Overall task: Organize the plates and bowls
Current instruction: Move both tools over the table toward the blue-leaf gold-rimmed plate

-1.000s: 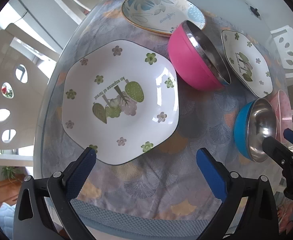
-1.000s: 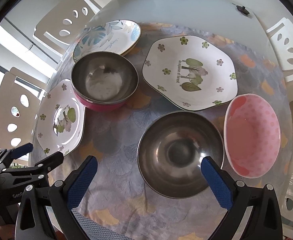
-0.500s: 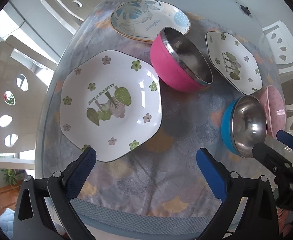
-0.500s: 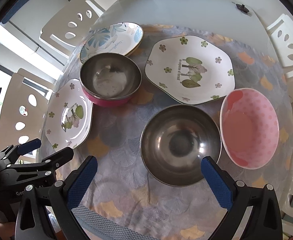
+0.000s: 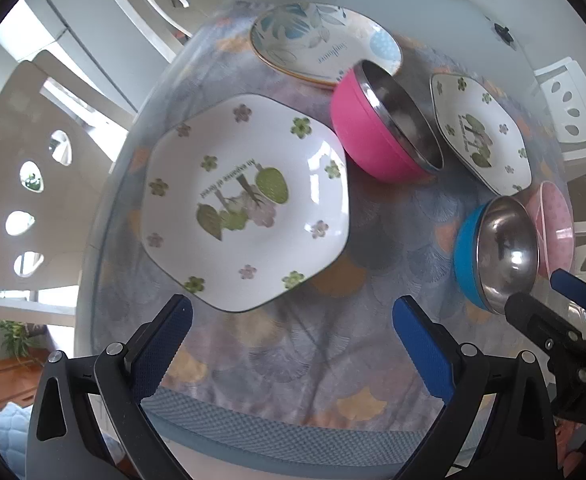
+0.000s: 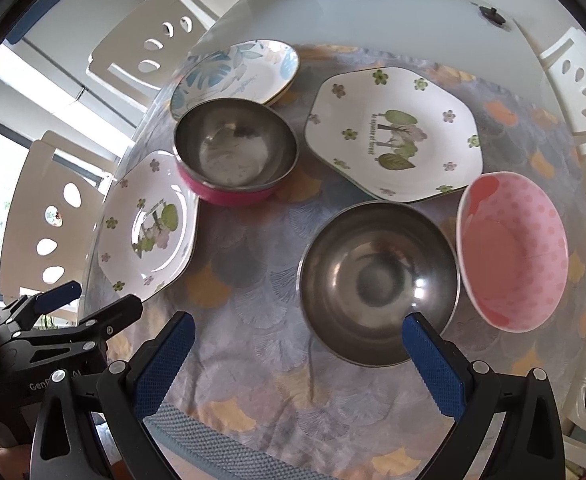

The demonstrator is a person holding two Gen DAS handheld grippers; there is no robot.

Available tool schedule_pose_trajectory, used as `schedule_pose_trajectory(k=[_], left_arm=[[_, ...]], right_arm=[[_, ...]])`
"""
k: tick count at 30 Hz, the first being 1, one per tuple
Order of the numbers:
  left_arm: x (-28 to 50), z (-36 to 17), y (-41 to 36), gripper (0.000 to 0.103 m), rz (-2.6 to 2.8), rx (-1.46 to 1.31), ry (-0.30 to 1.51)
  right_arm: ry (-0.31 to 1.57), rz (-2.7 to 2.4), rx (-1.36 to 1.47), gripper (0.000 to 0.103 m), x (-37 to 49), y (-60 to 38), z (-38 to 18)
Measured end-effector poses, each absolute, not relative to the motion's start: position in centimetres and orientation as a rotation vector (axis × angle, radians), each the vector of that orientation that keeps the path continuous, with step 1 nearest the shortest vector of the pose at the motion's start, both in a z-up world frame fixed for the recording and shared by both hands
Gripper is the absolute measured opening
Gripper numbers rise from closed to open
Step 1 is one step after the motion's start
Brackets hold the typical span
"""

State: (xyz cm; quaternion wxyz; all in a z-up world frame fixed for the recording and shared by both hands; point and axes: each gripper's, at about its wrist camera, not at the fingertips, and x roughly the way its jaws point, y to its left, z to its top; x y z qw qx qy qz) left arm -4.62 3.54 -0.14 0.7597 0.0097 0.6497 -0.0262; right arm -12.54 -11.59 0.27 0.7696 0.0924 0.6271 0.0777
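Across the middle of the left wrist view, your left gripper [image 5: 293, 346] hangs spread wide and grasps nothing; its blue pads frame bare patterned cloth [image 5: 293, 344]. Just above the left pad sits the hexagonal flower plate [image 5: 245, 216]. Upper right of it rests the pink bowl [image 5: 381, 128], with the blue-leaf plate [image 5: 325, 52] behind it. A second hexagonal plate [image 5: 481, 136] lies at the right, and below it the blue bowl [image 5: 493, 256] stands beside the pink dotted bowl [image 5: 553, 224].

Low in the right wrist view, your right gripper [image 6: 299, 364] is likewise released and empty. The blue bowl's steel interior [image 6: 377, 288] lies just above the right pad [image 6: 433, 364], which overlaps its near rim in the frame. At the right edge sits the dotted bowl [image 6: 513, 248].
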Motion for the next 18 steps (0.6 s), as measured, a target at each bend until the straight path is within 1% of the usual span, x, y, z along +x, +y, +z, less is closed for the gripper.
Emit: schedule_pose_trajectory(k=[3,6,8,14,18], left_arm=[[-3.8,1.1,4.1,0.1,-0.091,0.027,1.411],[-2.1,2.6,4.4,0.1,-0.062,0.121,1.354],[-1.2,3.2,4.7,0.1,-0.064,0.12,1.342],[-0.1,3.3,4.0,0.1,-0.103,0.11,1.334],[0.8,3.7,3.4,0.1,-0.127,0.113,1.326]], right_arm=[[1.35,0.181,0.185,0.103,-12.4,-11.4,1.1],[1.319,0.183,0.142,0.103,-11.5,-11.7,2.7],[1.301,0.181,0.101,0.103,-10.9,-11.7,3.7],[1.311,0.176,0.109,0.103,-10.2,-12.3,4.4],[1.308,0.194,0.173,0.103,-10.0,-13.3,5.3]])
